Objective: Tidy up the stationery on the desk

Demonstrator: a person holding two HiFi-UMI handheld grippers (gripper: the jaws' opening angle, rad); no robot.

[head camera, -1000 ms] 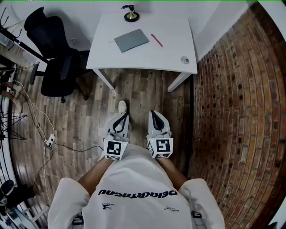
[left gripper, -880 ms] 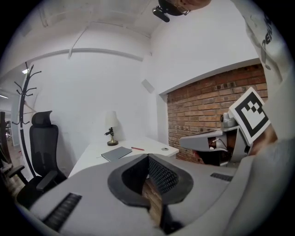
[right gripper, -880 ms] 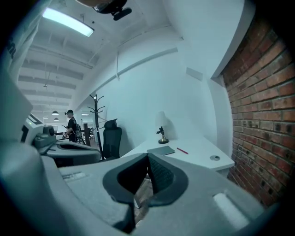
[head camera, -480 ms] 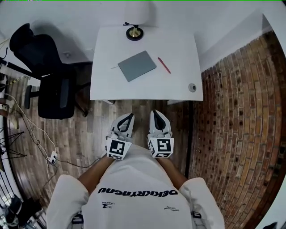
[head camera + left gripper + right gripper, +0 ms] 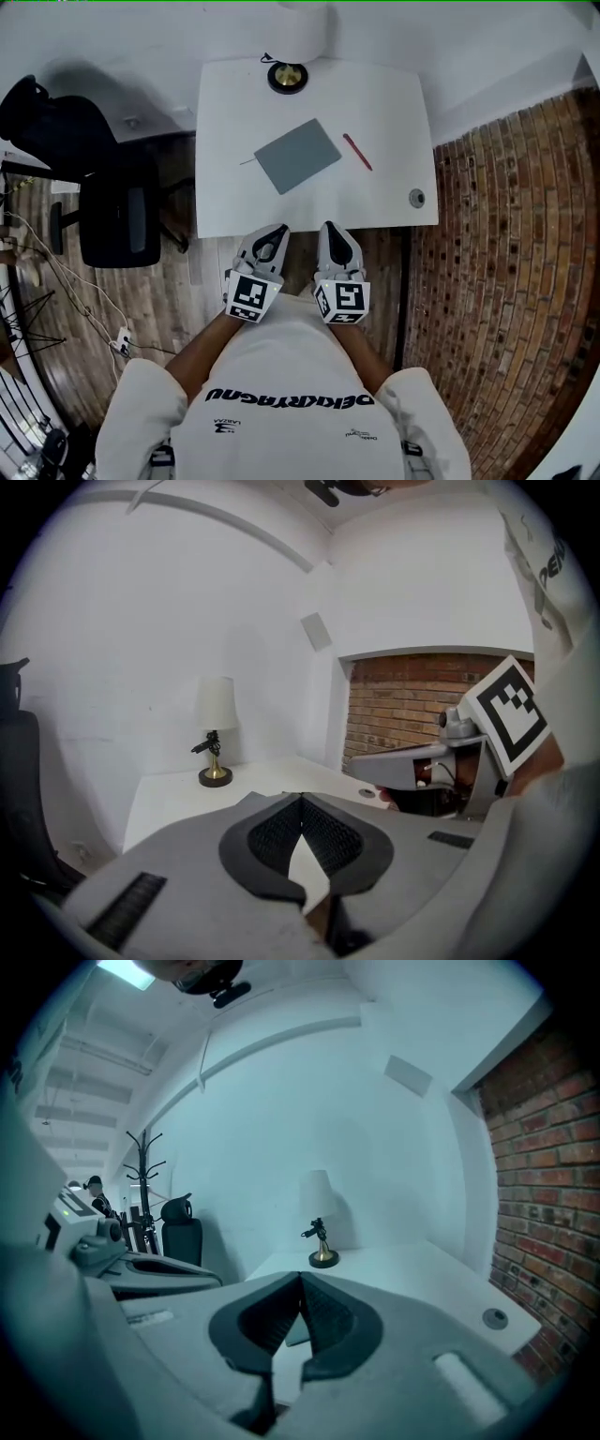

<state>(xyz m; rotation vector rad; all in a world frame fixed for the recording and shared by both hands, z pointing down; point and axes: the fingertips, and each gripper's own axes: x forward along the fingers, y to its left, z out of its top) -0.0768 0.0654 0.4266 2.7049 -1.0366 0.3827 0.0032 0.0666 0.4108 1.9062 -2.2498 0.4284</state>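
On the white desk (image 5: 234, 197) lie a grey notebook (image 5: 297, 156), a red pen (image 5: 357, 152) to its right, and a small round grey thing (image 5: 416, 198) near the right front corner. A thin stick pokes out at the notebook's left corner. My left gripper (image 5: 275, 232) and right gripper (image 5: 330, 229) are held side by side at the desk's near edge, both shut with nothing in them. In the left gripper view the left gripper's pads (image 5: 301, 800) meet. In the right gripper view the right gripper (image 5: 301, 1279) is likewise closed.
A lamp with a brass base (image 5: 288, 77) stands at the desk's far edge, also visible as the lamp (image 5: 216, 733) and the lamp (image 5: 322, 1232). A black office chair (image 5: 112, 187) is left of the desk. A brick wall (image 5: 506, 234) runs along the right. Cables (image 5: 94, 309) trail on the wooden floor.
The person has walked up to the desk, so it now fills more of the head view. Both grippers have come forward to its near edge, still shut.
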